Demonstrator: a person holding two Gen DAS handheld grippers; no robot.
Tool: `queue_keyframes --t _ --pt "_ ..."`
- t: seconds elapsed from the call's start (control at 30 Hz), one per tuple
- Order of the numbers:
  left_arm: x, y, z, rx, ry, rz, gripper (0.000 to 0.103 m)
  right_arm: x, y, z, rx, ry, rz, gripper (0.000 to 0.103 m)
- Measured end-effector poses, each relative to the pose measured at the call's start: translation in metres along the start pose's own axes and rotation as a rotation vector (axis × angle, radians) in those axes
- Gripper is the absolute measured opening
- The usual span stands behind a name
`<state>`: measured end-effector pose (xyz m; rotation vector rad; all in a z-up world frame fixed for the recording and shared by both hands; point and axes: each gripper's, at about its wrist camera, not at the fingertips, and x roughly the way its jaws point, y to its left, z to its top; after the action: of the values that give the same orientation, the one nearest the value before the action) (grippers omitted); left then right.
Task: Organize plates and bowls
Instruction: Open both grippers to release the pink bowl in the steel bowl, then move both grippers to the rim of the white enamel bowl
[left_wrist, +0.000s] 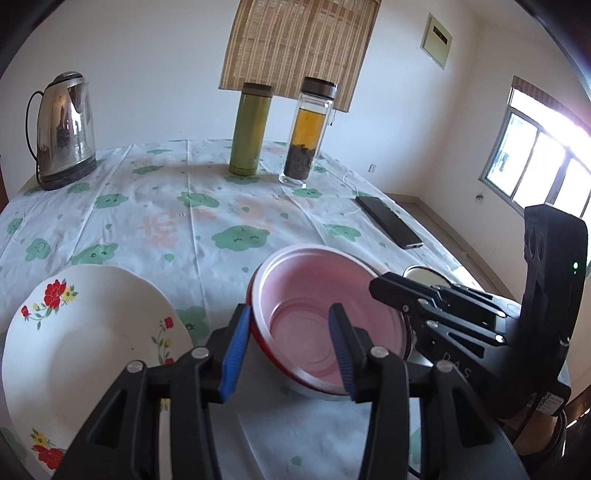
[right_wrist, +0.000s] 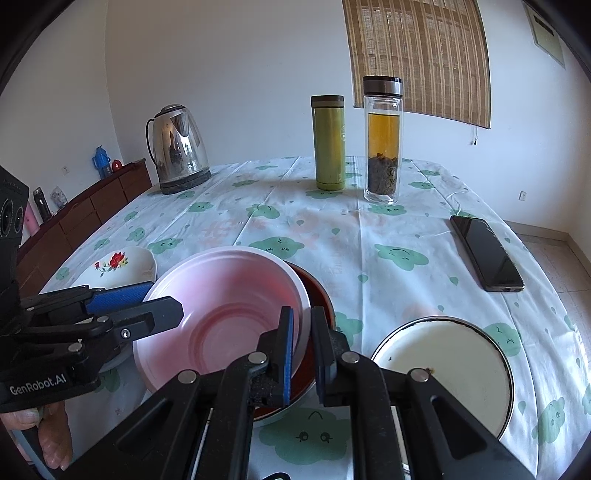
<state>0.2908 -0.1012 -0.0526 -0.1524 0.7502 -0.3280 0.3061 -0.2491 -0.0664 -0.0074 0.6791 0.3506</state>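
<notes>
A pink bowl (left_wrist: 325, 295) (right_wrist: 225, 306) sits tilted inside a red bowl (right_wrist: 317, 295) (left_wrist: 271, 347) near the table's front. My left gripper (left_wrist: 288, 343) is open and straddles the bowls' near left rim; it also shows in the right wrist view (right_wrist: 144, 302). My right gripper (right_wrist: 303, 350) is shut on the pink bowl's right rim; it also shows in the left wrist view (left_wrist: 402, 295). A white flowered plate (left_wrist: 85, 350) (right_wrist: 118, 267) lies to the left. A white dark-rimmed plate (right_wrist: 447, 369) (left_wrist: 424, 275) lies to the right.
At the back of the flowered tablecloth (left_wrist: 184, 221) stand a steel kettle (left_wrist: 62, 129) (right_wrist: 179, 147), a green flask (left_wrist: 251, 129) (right_wrist: 328, 142) and a glass tea bottle (left_wrist: 308, 133) (right_wrist: 382, 140). A black phone (left_wrist: 389, 221) (right_wrist: 485, 253) lies right.
</notes>
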Motion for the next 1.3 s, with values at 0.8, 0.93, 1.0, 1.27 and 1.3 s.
queue_keyframes --t 0.8,0.93,1.0,1.27,1.3 --pt "-0.011 -0.005 0.0 -0.016 -0.08 -0.076 0.066 -0.016 -0.016 0.005 0.067 -0.099 -0.068 0.049" --pt "-0.002 -0.008 -0.005 -0.004 -0.044 -0.087 0.066 -0.018 -0.02 0.006 0.082 -0.106 -0.079 0.049" --pt "-0.003 -0.009 -0.005 -0.005 -0.053 -0.084 0.066 -0.018 -0.022 0.006 0.087 -0.106 -0.085 0.049" --pt "-0.008 0.0 -0.003 -0.041 -0.085 -0.067 0.067 -0.024 -0.03 0.008 0.118 -0.136 -0.106 0.049" --pt "-0.009 0.001 -0.003 -0.044 -0.089 -0.06 0.067 -0.026 -0.032 0.008 0.123 -0.141 -0.115 0.049"
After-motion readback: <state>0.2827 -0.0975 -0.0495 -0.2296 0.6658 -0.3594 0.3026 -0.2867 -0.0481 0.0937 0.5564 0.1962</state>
